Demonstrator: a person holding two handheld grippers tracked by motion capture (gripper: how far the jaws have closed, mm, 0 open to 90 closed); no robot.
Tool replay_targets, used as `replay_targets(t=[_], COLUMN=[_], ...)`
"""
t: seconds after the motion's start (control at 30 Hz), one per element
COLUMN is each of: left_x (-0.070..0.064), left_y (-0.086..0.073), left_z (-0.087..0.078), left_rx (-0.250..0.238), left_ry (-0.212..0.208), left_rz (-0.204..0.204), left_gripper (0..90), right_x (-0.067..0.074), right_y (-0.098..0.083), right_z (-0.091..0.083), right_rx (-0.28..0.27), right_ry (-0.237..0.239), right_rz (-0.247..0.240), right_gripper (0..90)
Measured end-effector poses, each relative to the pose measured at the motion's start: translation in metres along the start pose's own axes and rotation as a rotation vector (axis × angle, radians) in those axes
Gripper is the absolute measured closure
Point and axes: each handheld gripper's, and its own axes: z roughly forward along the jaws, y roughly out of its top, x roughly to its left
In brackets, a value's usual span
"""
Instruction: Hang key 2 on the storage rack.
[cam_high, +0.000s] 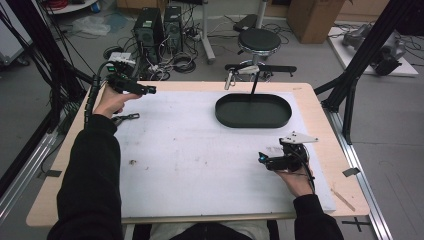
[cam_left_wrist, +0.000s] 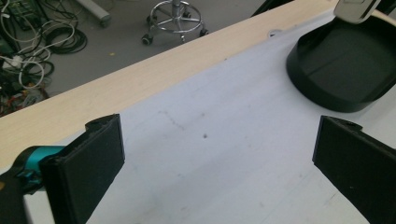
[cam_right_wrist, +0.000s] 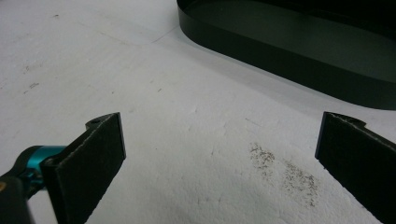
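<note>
A black oval tray (cam_high: 253, 111) lies empty on the white mat (cam_high: 200, 165), at the far middle-right. My left gripper (cam_high: 149, 90) is held above the mat's far left corner, pointing right toward the tray (cam_left_wrist: 343, 70). Its jaws (cam_left_wrist: 219, 163) stand wide open with nothing between them. My right gripper (cam_high: 261, 159) hovers low over the mat near the right side, in front of the tray (cam_right_wrist: 299, 51). It too is open (cam_right_wrist: 219, 158) and holds nothing.
A small black clip-like object (cam_high: 126, 118) lies on the mat by the left hand. A thin black stand with a white piece (cam_high: 246, 70) rises behind the tray. A dark smudge (cam_right_wrist: 282, 170) marks the mat. Stool (cam_high: 258, 41) and cables (cam_high: 180, 62) beyond the table.
</note>
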Motion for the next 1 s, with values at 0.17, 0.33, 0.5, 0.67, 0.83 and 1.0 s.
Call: replay_targets(t=[0.17,0.33,0.5,0.67,0.83,1.0], left_x=[0.014,0.025,0.031,0.041,0.053,0.061], left_y=[-0.012,-0.027,-0.043,-0.056,-0.069,-0.081], left_z=[-0.016,-0.02,-0.013,-0.006,-0.002,0.007], left_rx=[-0.001,0.026,0.094,0.15,0.174,0.223], left_ry=[0.004,0.02,0.034,0.043,0.049,0.047], left_rz=[-0.002,-0.005,0.036,0.047,0.029,0.044], left_gripper=[9.5,9.4,9.4,9.4,9.4,13.3], right_x=[0.001,0.003,0.006,0.009,0.011,0.012], right_y=[-0.001,-0.001,0.0,-0.001,-0.002,-0.002], right_z=[0.0,0.0,0.001,0.001,0.0,-0.001], right_rx=[0.009,0.014,0.021,0.039,0.041,0.052], right_ry=[-0.009,-0.016,-0.018,-0.031,-0.041,-0.06], right_rz=[-0.006,-0.018,-0.036,-0.045,-0.05,-0.051], right_gripper=[0.8,0.8,0.8,0.8,0.8,0.8])
